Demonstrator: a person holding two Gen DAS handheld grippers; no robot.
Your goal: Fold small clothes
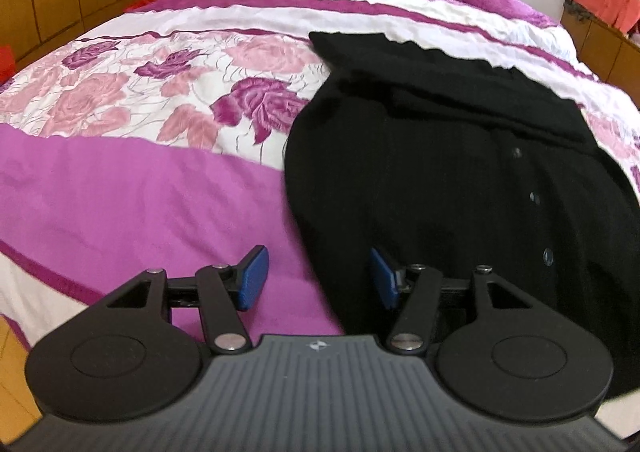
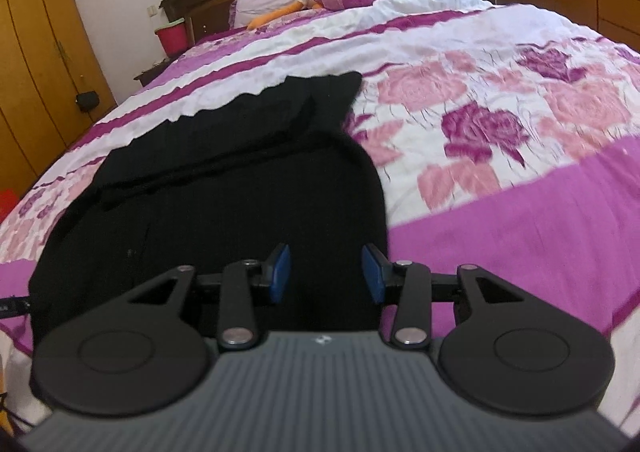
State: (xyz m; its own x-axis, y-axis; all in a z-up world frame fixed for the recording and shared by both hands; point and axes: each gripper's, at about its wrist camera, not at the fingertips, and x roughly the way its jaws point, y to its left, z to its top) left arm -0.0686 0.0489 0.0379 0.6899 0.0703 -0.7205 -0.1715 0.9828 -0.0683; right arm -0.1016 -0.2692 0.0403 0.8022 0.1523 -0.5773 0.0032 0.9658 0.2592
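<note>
Black cardigan (image 2: 224, 179) under right tool (image 2: 325, 276), jaws apart

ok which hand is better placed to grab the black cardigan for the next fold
Right, probably. The right gripper hangs open directly over the black cardigan, near its edge. The left gripper straddles the cardigan's other edge, half over the bedspread.

Left gripper (image 1: 318, 278): matte black linkage arms, round black side discs, silver pivot screws, blue rectangular pads (image 1: 253, 279), grey ribbed base plate with small white emblem. Right gripper (image 2: 325, 274): same build; black cable at left edge.
</note>
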